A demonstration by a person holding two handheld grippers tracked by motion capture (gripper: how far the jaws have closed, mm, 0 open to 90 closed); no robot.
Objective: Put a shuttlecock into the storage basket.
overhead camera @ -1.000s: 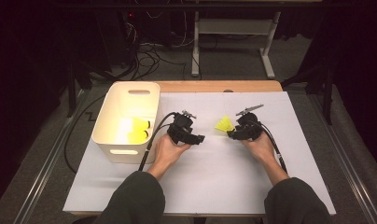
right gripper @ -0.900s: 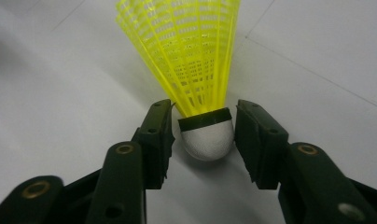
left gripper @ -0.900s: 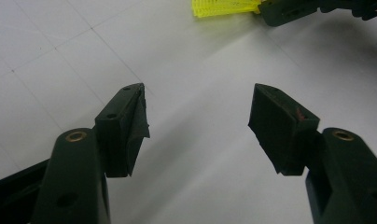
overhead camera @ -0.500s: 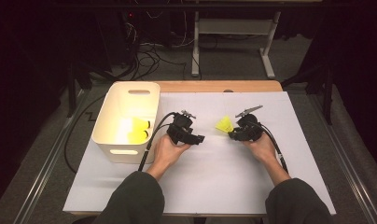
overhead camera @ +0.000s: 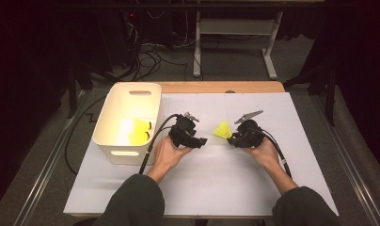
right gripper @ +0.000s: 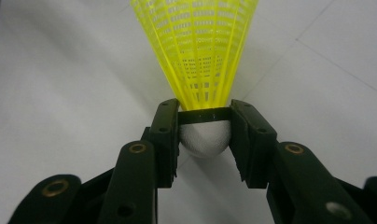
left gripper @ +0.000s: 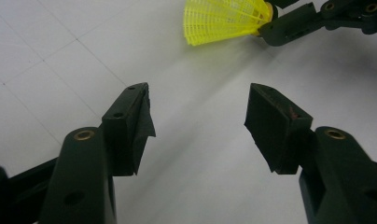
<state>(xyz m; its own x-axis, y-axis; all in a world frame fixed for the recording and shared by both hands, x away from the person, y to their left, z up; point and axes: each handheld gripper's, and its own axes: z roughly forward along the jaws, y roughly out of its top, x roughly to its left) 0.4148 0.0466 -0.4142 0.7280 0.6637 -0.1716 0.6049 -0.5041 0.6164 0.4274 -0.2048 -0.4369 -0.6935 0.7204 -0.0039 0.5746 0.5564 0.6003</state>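
The right gripper [right gripper: 204, 135] pinches a yellow plastic shuttlecock [right gripper: 196, 51] by its white rounded cork, just off the white table sheet [overhead camera: 235, 179], skirt pointing at the left gripper [left gripper: 199, 128], whose jaws stand spread with nothing between them. The shuttlecock is probably feather-light, with a thin mesh skirt that would buckle under a squeeze, so the firm cork is the place to hold. Two more yellow shuttlecocks, I think, lie in the white bin [overhead camera: 114, 151].

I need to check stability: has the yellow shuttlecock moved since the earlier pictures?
No. The shuttlecock lies at the same spot relative to the bin; the right gripper has closed on its cork.
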